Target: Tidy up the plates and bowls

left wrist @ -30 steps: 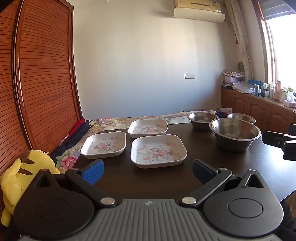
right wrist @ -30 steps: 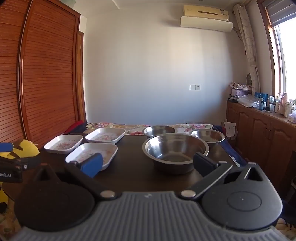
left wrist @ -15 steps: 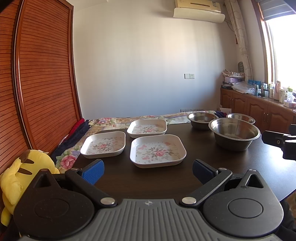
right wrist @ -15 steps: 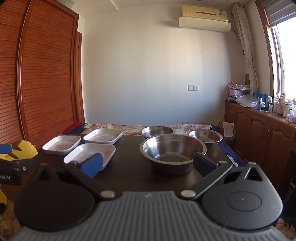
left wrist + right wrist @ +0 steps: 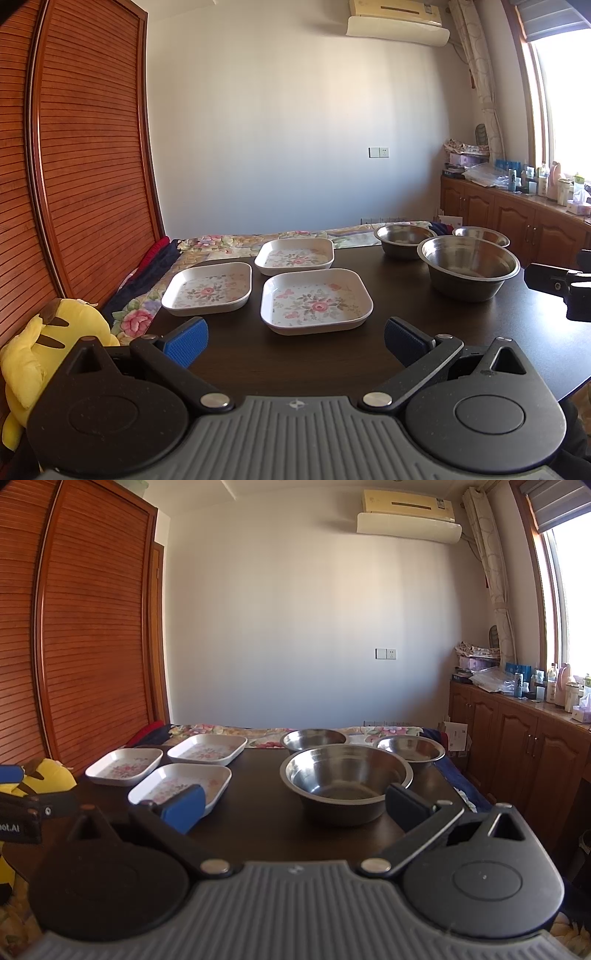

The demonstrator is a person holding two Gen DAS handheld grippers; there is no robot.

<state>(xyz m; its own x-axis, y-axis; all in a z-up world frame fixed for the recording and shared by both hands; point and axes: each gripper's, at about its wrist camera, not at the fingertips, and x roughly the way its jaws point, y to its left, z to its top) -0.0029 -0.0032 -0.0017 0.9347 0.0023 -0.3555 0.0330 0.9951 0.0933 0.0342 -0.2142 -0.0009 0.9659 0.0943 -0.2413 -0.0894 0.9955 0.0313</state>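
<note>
3 floral square plates (image 5: 316, 301) at 12 o'clock and 3 steel bowls (image 5: 469, 266) at 2 o'clock remain unstacked, barely nearer than before, faced by spread, empty left gripper (image 5: 295, 338) and right gripper (image 5: 295, 806).

A pale wall (image 5: 277, 129) faces me, an air conditioner (image 5: 397, 18) high on it. Slatted wooden doors (image 5: 85, 166) stand left; a bright window (image 5: 565, 99) and wooden cabinets (image 5: 524, 734) run right.
</note>
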